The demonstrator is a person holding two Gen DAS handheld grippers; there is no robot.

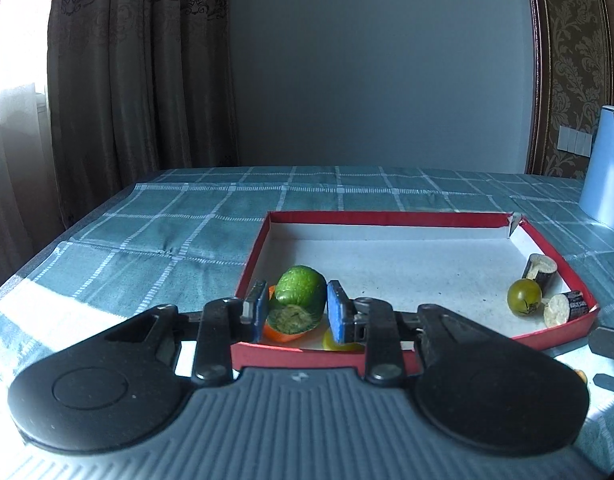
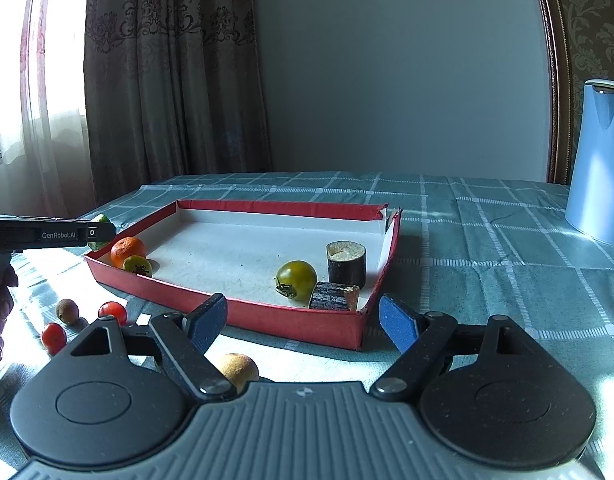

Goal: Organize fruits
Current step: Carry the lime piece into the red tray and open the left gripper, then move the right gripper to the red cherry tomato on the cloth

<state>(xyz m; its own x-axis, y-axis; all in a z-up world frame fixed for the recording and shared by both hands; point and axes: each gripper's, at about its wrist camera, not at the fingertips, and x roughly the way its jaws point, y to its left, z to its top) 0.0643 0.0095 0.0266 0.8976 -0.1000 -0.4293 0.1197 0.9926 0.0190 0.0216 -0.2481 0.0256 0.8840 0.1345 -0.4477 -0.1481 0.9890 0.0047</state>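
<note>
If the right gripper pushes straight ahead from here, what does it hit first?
Most likely the near wall of the red tray, dead ahead of the open right gripper. Past it sit the green tomato and a dark cut piece. Height over the wall is unclear.

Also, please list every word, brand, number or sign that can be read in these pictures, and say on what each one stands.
"GenRobot.AI": white letters on the side of the left gripper, seen in the right wrist view.
A small emblem on the grey body of each gripper, near its front edge: too small to read.
Nothing readable on the red box, the blue jug or the fruit.
</note>
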